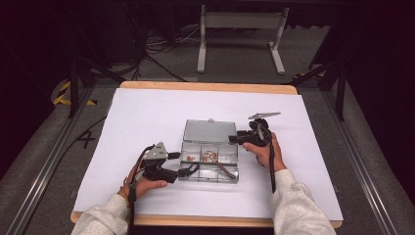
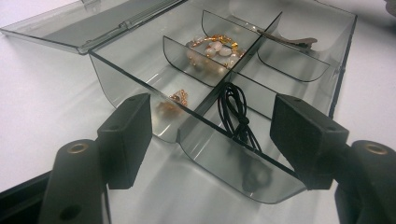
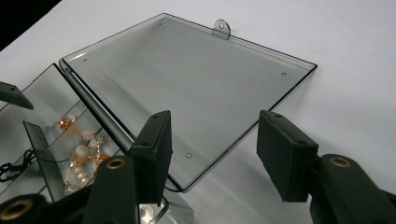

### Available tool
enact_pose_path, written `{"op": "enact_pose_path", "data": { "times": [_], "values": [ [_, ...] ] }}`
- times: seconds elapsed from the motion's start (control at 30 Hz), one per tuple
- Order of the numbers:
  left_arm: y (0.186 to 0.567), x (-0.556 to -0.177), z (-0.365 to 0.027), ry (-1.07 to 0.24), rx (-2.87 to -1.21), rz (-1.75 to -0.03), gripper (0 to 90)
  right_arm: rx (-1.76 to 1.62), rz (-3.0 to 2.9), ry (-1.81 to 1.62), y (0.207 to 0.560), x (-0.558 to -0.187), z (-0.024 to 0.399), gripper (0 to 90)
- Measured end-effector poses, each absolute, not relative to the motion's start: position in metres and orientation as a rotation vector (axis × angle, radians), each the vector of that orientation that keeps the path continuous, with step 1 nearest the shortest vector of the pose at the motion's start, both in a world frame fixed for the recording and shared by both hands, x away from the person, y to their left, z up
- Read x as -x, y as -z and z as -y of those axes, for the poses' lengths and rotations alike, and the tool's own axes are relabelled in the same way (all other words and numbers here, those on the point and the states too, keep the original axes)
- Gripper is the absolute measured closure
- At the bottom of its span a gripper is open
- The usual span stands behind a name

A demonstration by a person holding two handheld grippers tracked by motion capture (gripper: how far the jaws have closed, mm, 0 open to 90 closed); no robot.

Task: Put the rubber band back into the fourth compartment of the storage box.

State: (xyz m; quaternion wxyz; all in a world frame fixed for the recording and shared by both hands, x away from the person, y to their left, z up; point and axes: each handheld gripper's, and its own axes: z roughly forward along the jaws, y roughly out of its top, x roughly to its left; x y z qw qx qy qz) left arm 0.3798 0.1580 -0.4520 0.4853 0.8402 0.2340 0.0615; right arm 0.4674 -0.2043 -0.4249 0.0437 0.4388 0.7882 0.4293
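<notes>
A smoky clear compartment box (image 1: 208, 179) lies in the middle of the white sheet, its lid (image 1: 209, 131) folded flat behind it. Inside are a beaded bracelet (image 2: 212, 46), a small gold earring (image 2: 175, 99), a black cord (image 2: 235, 109) and a brown hair clip (image 2: 289, 39). My left gripper (image 2: 224, 130) is open at the box's left end, its jaws on either side of the cord's compartment without pressing. My right gripper (image 3: 212, 149) is open by the lid's (image 3: 187, 84) right near corner, and that corner lies between the jaws untouched.
The white sheet (image 1: 147, 112) covers a wooden table (image 1: 205, 86), with bare paper all around the box. Beyond the far edge stand a white metal frame (image 1: 240, 29) and loose cables on the floor.
</notes>
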Motion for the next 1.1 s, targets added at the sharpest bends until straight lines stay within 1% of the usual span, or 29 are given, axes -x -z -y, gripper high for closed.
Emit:
{"op": "enact_pose_path", "data": {
  "times": [0.3,0.7,0.83,0.87,0.9,1.1],
  "values": [
    [0.452,-0.380,-0.159,-0.140,-2.036,-0.573,32.4,-1.405,-2.435,-1.310,0.427,-0.474,0.201,37.8],
    [0.452,-0.381,-0.160,-0.136,-2.029,-0.580,33.9,-1.526,-2.456,-1.371,0.434,-0.482,0.205,31.9],
    [0.452,-0.381,-0.160,-0.136,-2.028,-0.581,34.1,-1.542,-2.467,-1.373,0.434,-0.484,0.205,32.8],
    [0.453,-0.381,-0.160,-0.136,-2.028,-0.581,34.1,-1.546,-2.467,-1.374,0.434,-0.483,0.205,33.7],
    [0.453,-0.381,-0.160,-0.136,-2.028,-0.581,34.2,-1.563,-2.465,-1.393,0.434,-0.483,0.206,37.3],
    [0.452,-0.380,-0.160,-0.137,-2.028,-0.583,34.4,-1.519,-2.440,-1.410,0.432,-0.479,0.205,40.4]
  ]
}}
